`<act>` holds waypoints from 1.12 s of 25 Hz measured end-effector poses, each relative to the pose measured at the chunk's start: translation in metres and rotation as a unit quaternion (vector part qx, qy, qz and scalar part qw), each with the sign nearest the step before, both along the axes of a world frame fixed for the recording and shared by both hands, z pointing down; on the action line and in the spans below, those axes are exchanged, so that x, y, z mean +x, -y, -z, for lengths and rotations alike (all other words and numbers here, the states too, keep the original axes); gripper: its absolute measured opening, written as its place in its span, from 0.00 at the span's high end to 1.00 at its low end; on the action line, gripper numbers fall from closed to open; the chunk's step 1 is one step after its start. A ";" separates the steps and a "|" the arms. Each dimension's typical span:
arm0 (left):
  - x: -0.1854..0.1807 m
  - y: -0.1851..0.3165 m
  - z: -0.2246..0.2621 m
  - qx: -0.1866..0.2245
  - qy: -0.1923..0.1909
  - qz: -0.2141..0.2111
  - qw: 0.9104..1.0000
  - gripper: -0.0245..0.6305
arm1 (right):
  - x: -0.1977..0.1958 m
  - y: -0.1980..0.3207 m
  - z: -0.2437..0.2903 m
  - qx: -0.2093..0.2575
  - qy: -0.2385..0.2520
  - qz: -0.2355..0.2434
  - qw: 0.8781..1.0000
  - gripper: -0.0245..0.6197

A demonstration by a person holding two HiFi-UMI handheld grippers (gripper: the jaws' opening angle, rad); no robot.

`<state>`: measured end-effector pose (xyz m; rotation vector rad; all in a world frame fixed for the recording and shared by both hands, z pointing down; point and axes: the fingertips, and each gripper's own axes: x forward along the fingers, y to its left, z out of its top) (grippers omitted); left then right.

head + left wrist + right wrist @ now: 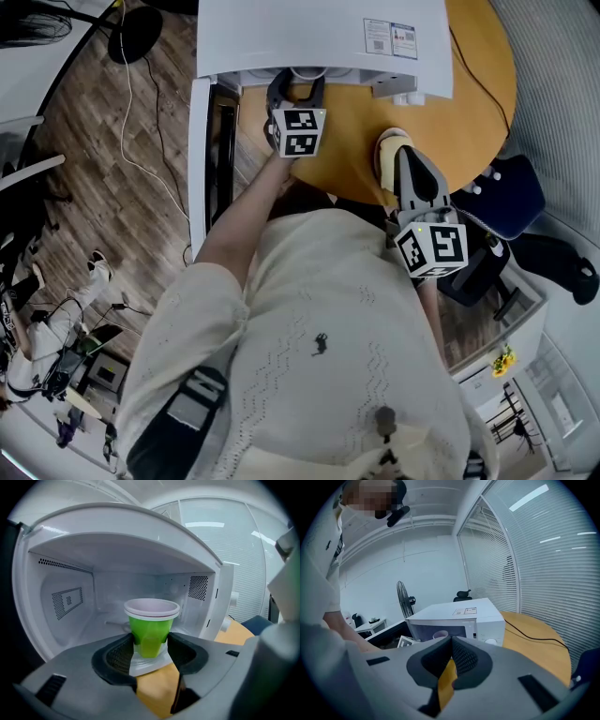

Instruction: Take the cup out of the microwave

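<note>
The round wooden table (469, 84) fills the space in front of me. The white microwave (319, 33) sits on it, its door (199, 159) swung wide open to my left. A black cable (534, 637) runs across the tabletop beside the microwave. Window blinds (525, 550) cover the wall beyond, and a standing fan (404, 597) stands further back in the room.

My left tongs (150, 642) reach into the mouth of the microwave. Their jaws stand wide and both black pads (123, 654) press against the lower sides of the green cup (151, 625), so they are gripping it. The cup is upright, with a pale rim. It is at the front of the cavity, just inside the opening. I cannot tell whether its base rests on the floor of the cavity or is lifted off it.

My right tongs (451, 644) hang over the near edge of the table, well apart from the microwave. Their jaws are closed tip to tip with nothing between them.
</note>
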<state>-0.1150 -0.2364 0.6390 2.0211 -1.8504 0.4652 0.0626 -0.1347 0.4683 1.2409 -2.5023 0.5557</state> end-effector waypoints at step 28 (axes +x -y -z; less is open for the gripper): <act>0.028 -0.052 0.023 0.011 0.015 -0.044 0.999 0.58 | 0.013 -0.011 0.001 0.003 0.014 0.006 1.000 0.95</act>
